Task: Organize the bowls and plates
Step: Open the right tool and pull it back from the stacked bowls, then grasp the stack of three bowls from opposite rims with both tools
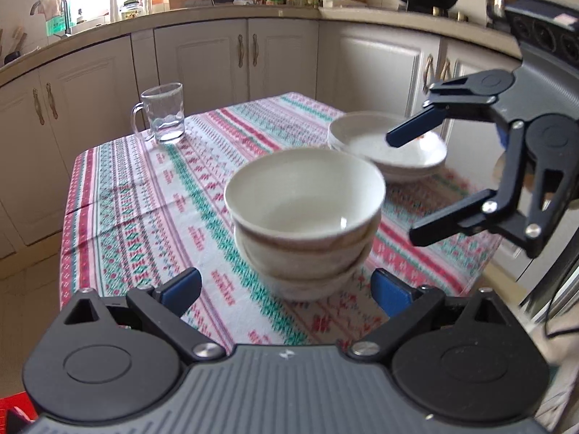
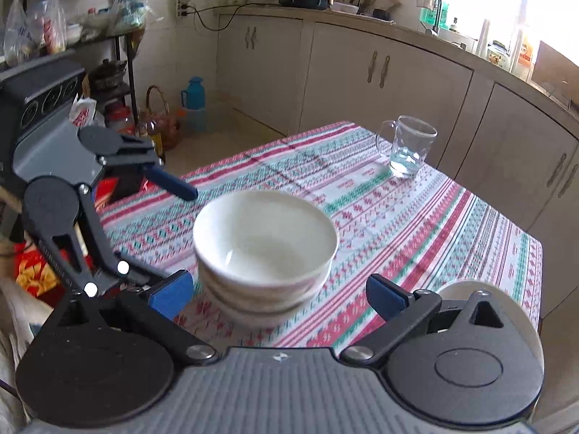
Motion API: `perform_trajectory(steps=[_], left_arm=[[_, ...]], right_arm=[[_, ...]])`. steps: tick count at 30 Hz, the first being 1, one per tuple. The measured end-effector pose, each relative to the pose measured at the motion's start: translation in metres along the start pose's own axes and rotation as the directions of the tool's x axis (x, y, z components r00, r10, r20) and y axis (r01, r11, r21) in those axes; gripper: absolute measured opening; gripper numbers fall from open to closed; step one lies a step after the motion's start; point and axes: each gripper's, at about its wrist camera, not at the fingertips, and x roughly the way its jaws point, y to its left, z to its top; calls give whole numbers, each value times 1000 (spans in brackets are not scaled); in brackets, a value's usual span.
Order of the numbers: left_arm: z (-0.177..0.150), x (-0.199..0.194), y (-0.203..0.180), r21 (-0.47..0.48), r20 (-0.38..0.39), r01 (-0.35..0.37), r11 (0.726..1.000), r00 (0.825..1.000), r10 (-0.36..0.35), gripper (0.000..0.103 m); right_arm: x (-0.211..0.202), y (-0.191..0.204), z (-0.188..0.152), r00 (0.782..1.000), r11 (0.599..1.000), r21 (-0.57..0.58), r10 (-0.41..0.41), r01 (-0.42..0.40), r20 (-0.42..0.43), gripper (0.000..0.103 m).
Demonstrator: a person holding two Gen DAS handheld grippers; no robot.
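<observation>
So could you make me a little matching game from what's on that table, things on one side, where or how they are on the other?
Things:
1. bowls
2. plates
3. mug
4. right gripper

Descriptions:
A. clear glass, near the far corner of the tablecloth
B. open and empty, beside the plates
C. deep, stacked in the middle of the table
D. shallow stack, behind the bowls in the left wrist view

Pairs: 1-C, 2-D, 3-A, 4-B
</observation>
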Motion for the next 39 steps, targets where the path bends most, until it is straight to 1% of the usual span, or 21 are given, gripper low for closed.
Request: perform_trajectory(steps=[6, 14, 19, 22, 23, 25, 29, 32, 35, 39], left_arm=[[-15, 18, -8, 58, -53, -37, 998, 998, 40, 100], [-20, 38, -1, 70, -94, -12, 997, 995, 18, 100], [-21, 45, 2, 84, -96, 25, 996, 995, -17, 100], [-20, 50, 7, 82, -96, 59, 995, 994, -51, 100], [-19, 53, 10, 72, -102, 73, 995, 993, -65, 103], [-20, 58, 18, 34, -113, 108, 994, 988, -104, 102], [-22, 62, 20, 55, -90, 120, 991, 989, -114, 103], [-22, 64, 20, 68, -90, 132, 989, 988, -126, 103], [-22, 64, 22, 115, -76, 155, 981, 986, -147, 102], [-19, 61, 27, 174, -59, 200, 964, 980, -192, 101]], right_arm=[[14, 6, -26, 998, 1000, 6, -15, 15, -57, 103], [45, 4, -50, 991, 999, 35, -7, 12, -130, 103], [63, 2, -58, 987, 999, 43, 6, 1, -161, 103], [68, -2, -58, 987, 997, 73, 33, -22, -157, 103], [70, -4, -57, 986, 996, 83, 47, -34, -159, 103], [71, -6, -57, 986, 996, 75, 55, -43, -155, 103], [70, -7, -60, 990, 996, 71, 60, -51, -130, 103], [73, -7, -57, 990, 996, 68, 58, -50, -132, 103], [77, -7, -52, 989, 996, 43, 78, -73, -130, 103], [83, -8, -44, 988, 996, -4, 92, -93, -124, 103]])
